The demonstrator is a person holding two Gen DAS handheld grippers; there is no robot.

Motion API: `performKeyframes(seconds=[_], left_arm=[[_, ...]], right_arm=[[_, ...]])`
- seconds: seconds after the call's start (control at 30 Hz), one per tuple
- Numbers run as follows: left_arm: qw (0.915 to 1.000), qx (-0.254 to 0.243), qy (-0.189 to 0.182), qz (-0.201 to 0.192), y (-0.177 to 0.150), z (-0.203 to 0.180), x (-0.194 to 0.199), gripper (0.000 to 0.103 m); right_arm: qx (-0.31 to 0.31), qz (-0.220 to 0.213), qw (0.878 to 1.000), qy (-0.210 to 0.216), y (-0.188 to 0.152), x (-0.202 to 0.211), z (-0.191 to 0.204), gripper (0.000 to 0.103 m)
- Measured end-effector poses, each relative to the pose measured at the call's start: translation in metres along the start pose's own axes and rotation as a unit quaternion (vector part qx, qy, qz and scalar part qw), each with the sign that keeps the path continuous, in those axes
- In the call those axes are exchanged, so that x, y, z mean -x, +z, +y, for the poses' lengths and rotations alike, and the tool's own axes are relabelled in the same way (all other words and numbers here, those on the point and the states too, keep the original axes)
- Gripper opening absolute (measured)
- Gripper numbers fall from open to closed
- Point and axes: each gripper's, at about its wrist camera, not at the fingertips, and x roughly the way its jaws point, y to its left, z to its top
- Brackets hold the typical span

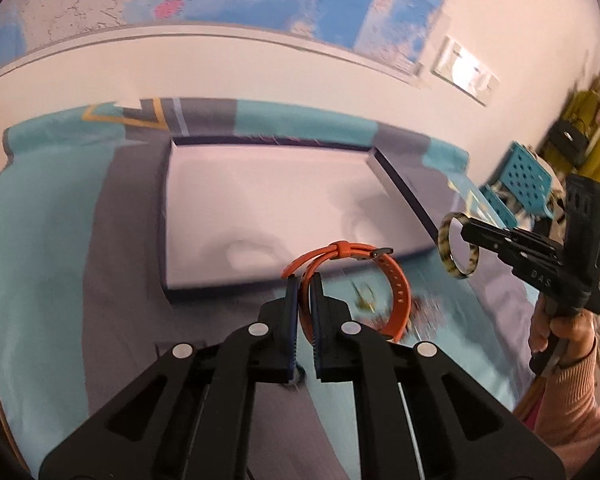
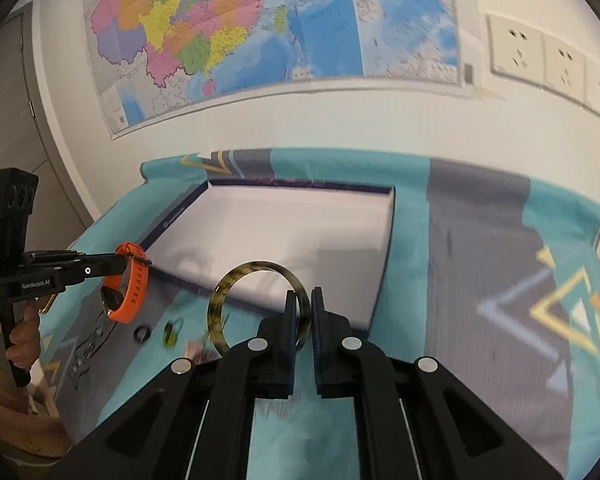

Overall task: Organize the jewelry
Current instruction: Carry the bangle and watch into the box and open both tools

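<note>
- Above the desk (image 2: 480, 240), with its blue and grey cloth, both grippers hold jewelry up in the air, just in front of the white tray (image 2: 284, 232).
- The left gripper (image 1: 305, 280) has its jaws clamped on the strap of an orange watch (image 1: 396, 300). The rest of the watch hangs to one side of the jaws.
- The watch looks light. Its strap looks soft and bendy, so it may swing or droop when it moves. The watch face may be the heavy part, so a grip on the strap close to the face would likely swing less.
- The right gripper (image 2: 305, 304) has its jaws clamped on the rim of a speckled brown bangle (image 2: 220, 304). The ring stands on its edge and sticks out to the left of the jaws.
- The bangle looks hard, stiff and smooth. It will likely not bend, but it could slip or turn in the jaws, and it might crack if it drops. A pinch across the rim, as now, seems the right place to hold it.
- Down on the cloth, near the tray, lie a small black ring (image 2: 143, 334) and a small green piece (image 2: 171, 331), still loose. They look tiny and light, and the blur hides what the green one is.
- The tray looks bare inside, so both held pieces likely go there next.
</note>
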Motion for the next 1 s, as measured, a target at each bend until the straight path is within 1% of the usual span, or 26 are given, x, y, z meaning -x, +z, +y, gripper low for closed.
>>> performKeyframes(seconds=[0.23,0.3,0.37,0.43,0.57,0.73,1.0], left_arm=[[0.9993,0.020,0.032,-0.001,0.040,0.021,-0.033,0.006],[0.9989,0.025,0.038,0.002,0.050,0.026,-0.046,0.006],[0.9984,0.035,0.044,0.009,0.060,0.033,-0.060,0.006],[0.9980,0.040,0.048,0.013,0.065,0.036,-0.071,0.006],[0.9970,0.048,0.057,0.022,0.076,0.040,-0.092,0.006],[0.9955,0.051,0.069,0.039,0.085,0.042,-0.118,0.006],[0.9932,0.061,0.084,0.052,0.095,0.048,-0.138,0.006]], right_arm=[[0.002,0.006,1.000,-0.003,0.045,-0.044,-0.007,0.006],[0.002,0.014,1.000,-0.011,0.057,-0.062,-0.010,0.006],[-0.006,0.025,1.000,-0.007,0.066,-0.079,-0.014,0.006],[-0.007,0.036,0.999,-0.015,0.073,-0.095,-0.016,0.006],[-0.011,0.063,0.998,-0.021,0.079,-0.127,-0.020,0.006],[-0.014,0.091,0.995,-0.036,0.082,-0.154,-0.023,0.006],[-0.031,0.118,0.992,-0.043,0.091,-0.176,-0.027,0.006]])
